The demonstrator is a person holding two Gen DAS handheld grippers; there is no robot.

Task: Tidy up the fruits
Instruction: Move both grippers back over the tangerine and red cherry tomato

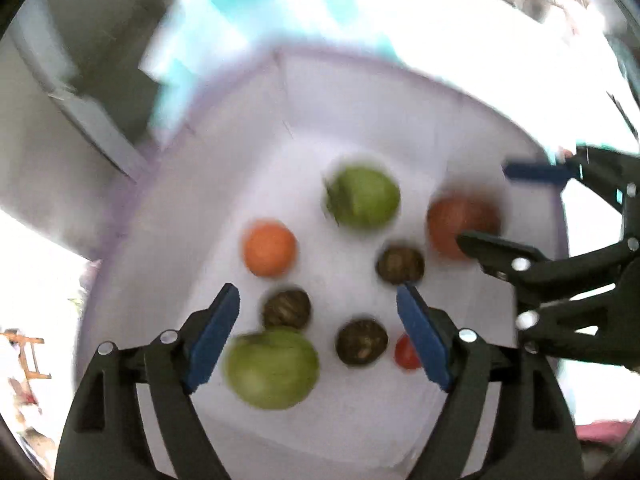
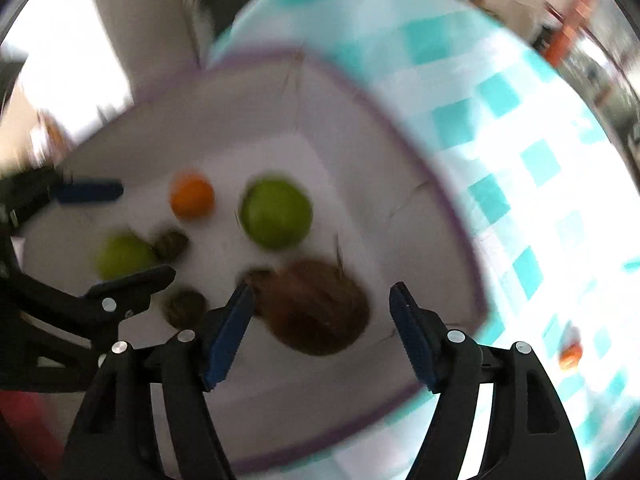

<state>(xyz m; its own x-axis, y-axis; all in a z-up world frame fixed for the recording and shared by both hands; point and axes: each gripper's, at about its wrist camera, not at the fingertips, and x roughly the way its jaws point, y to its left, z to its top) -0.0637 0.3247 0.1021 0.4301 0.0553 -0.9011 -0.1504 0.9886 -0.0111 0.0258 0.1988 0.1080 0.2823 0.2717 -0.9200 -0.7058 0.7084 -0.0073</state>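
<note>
Inside lie two green fruits (image 1: 362, 196), three kiwis (image 1: 286, 309).

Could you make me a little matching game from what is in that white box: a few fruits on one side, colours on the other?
Things:
1. large fruit by the right gripper
2. round fruit next to the far apple
3. far apple
4. box rim

Colours:
A. green
B. purple
C. reddish brown
D. orange

Pairs: 1-C, 2-D, 3-A, 4-B
</note>
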